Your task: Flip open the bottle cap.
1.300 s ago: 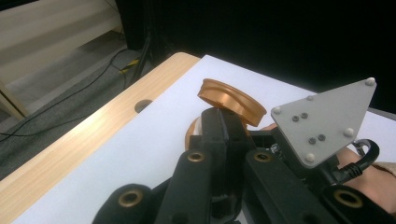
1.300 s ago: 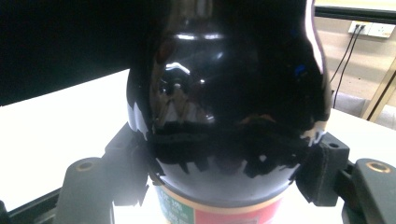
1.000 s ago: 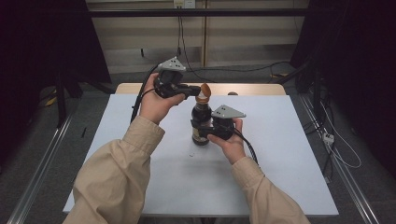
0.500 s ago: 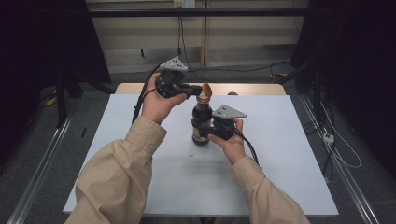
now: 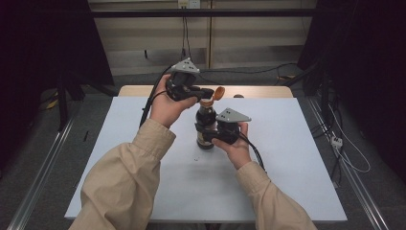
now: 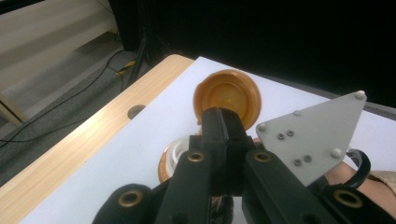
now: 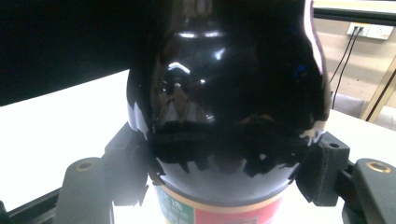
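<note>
A dark glossy bottle (image 5: 206, 119) with a red and green label stands upright on the white table (image 5: 287, 158). My right gripper (image 5: 208, 137) is shut on its lower body, and in the right gripper view the bottle (image 7: 224, 93) sits between both pads (image 7: 133, 170). Its orange flip lid (image 5: 219, 92) stands open, hinged back. In the left gripper view the lid's (image 6: 229, 95) hollow inside faces me, above the white spout (image 6: 175, 156). My left gripper (image 6: 223, 123) is shut, its tips against the lid's lower edge, at the bottle's top (image 5: 207, 95) in the high view.
A wooden strip (image 5: 258, 91) with a round hole (image 6: 136, 111) runs along the table's far edge. Cables lie on the floor behind and to the right. Both sleeved forearms reach in from the near edge, and bare table lies on either side of the bottle.
The orange lid, closed on the bottle a second ago, has swung open and back. My left gripper has shifted slightly at the bottle's top. The right gripper and the bottle have stayed put.
</note>
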